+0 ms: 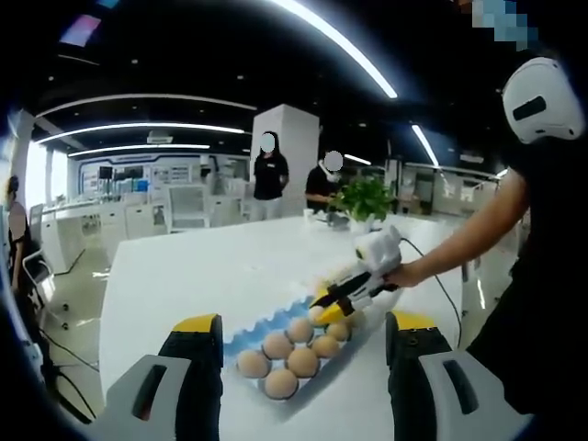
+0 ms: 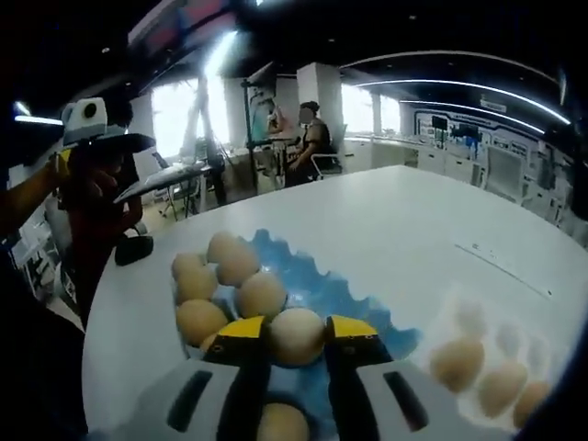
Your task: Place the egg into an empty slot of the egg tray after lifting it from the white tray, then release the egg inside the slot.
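**Egg gripped over the blue tray, left gripper held back with jaws apart**

In the right gripper view, the right gripper has its two yellow-tipped jaws closed on a pale egg, which sits between them just above the blue egg tray. Whether the egg already rests in a slot or hangs just clear of it cannot be told. Around it, tan eggs fill the slots on the left of the tray, among them one just beside the held egg and one farther back. To the right, near the table edge, lies the white tray with a few brown eggs in its hollows, blurred at the view's rim. Both trays rest on a white table. Beyond, the other gripper is held up at the left, and a person sits at a desk far behind.

In the left gripper view, the left gripper has its jaws spread wide with nothing between them, held above the table's near edge. Past them the egg tray carries a cluster of brown eggs, and the right gripper points down at its far end, held in the person's hand. Farther off stand a potted plant on the table and two people by a white pillar
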Available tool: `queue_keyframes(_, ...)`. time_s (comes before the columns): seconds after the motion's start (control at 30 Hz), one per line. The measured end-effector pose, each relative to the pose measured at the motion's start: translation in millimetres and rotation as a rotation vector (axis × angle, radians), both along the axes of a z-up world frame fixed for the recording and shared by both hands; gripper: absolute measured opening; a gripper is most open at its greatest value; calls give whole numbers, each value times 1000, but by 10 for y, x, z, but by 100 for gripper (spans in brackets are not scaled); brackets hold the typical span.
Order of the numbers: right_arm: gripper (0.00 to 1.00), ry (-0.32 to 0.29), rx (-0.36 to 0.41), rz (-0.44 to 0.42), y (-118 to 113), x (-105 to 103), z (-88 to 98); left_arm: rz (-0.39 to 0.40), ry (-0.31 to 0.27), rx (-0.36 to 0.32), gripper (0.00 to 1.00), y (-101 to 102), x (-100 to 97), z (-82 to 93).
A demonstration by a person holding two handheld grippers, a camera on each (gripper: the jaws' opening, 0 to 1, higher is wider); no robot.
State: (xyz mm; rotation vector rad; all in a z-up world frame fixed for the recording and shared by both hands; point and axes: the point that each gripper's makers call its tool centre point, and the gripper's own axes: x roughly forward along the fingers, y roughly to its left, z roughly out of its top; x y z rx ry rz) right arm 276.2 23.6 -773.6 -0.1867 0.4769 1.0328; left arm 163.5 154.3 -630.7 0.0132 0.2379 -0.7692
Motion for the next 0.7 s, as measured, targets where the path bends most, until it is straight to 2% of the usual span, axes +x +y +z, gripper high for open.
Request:
queue_keyframes(0.03,25,1,2,3,2,3,0,-1,-1,2,73,-3,3,1)
queue_keyframes(0.07,26,32,9,-1,-7,2,-13,0,0,1,73,-1,7,1)
queue_keyframes(0.13,26,13,6,7,0,2,-8,0,1,0,72,0,12,4)
queue_keyframes(0.47,28,40,16,42,-2,4,-16,-9,1,1,72,-25,56,17)
queue_keyframes(0.53,28,23,3,44,-16,7,-18,-10,0,6,72,-22,63,17)
queue_keyframes(0.57,30,35,15,45,-14,-5,-10,-8,1,5,72,-17,67,16)
queue_keyframes(0.63,39,68,81,24,15,4,38,-7,1,5,72,-13,69,13)
queue_keyframes(0.7,42,44,59,19,-5,15,34,-7,3,6,72,-15,71,5)
